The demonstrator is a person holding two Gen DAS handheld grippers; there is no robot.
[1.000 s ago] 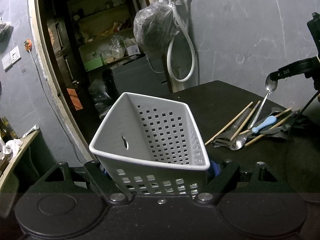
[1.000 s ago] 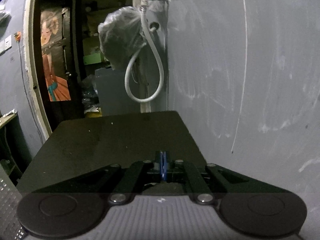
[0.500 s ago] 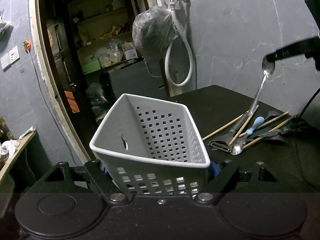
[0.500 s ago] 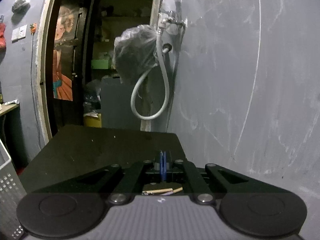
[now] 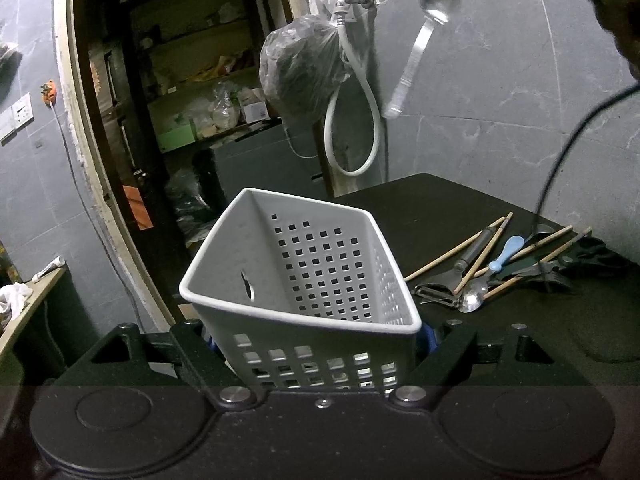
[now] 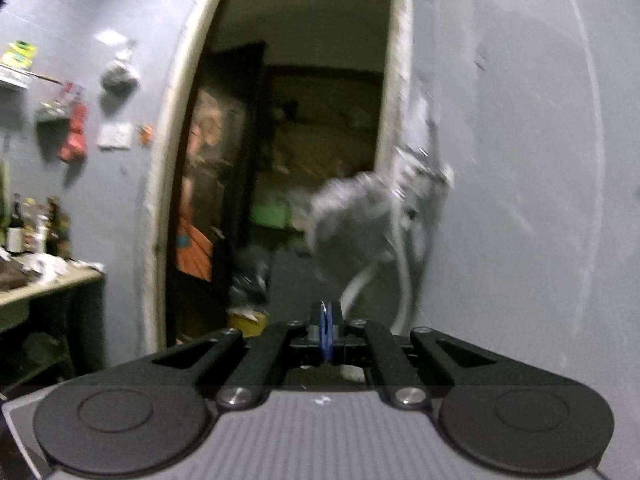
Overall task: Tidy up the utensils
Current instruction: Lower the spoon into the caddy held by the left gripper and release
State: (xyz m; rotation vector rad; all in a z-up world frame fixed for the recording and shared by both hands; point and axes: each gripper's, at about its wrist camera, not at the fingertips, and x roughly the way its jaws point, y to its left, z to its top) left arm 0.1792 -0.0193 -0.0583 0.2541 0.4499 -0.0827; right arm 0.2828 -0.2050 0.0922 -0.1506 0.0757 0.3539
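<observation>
My left gripper (image 5: 320, 344) is shut on a white perforated plastic basket (image 5: 304, 280) and holds it tilted above the table's left end. My right gripper (image 6: 325, 332) is shut on the bowl of a metal spoon (image 5: 416, 48), which hangs handle-down high at the upper right of the left wrist view, above the basket. The spoon barely shows in the blurred right wrist view. A pile of utensils (image 5: 496, 264) lies on the black table (image 5: 432, 208): wooden chopsticks, a peeler, a spoon, a blue-handled tool.
A grey wall with a tap, a white hose (image 5: 352, 128) and a hanging plastic bag (image 5: 300, 68) stands behind the table. An open doorway (image 5: 180, 120) is at the left. A black cable (image 5: 560, 160) hangs at the right.
My right gripper has lifted the spoon off the pile, up and leftward toward the basket. The right wrist view has swung up and left. The basket has stayed about still.
</observation>
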